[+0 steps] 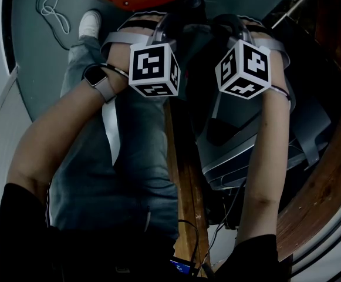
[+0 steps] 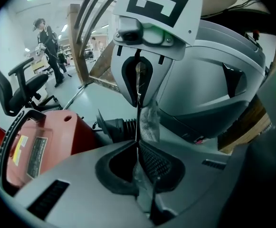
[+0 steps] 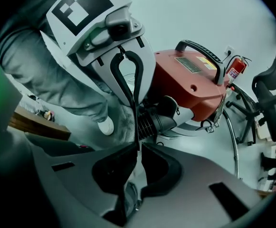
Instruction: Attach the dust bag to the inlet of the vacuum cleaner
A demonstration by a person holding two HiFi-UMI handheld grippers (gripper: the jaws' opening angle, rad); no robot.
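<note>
Dust bag [image 2: 149, 122]: off the floor, pinched between both tools, near the black hose [image 3: 159, 113] of the red vacuum cleaner [image 3: 190, 77]. Left hand-held gripper [image 2: 138, 147] is clamped on one edge, and right hand-held gripper [image 3: 138, 148] on the opposite edge. My read: the two-point grip pulls the limp bag taut so it can be steered onto the inlet. The bag shows edge-on, long axis running gripper to gripper. Can't tell which way its opening faces.

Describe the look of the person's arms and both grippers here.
The left gripper and right gripper each have a grey moulded body, black pads and a white cube with black square markers. The person wears black short sleeves and a grey-strapped watch on the left wrist.
</note>
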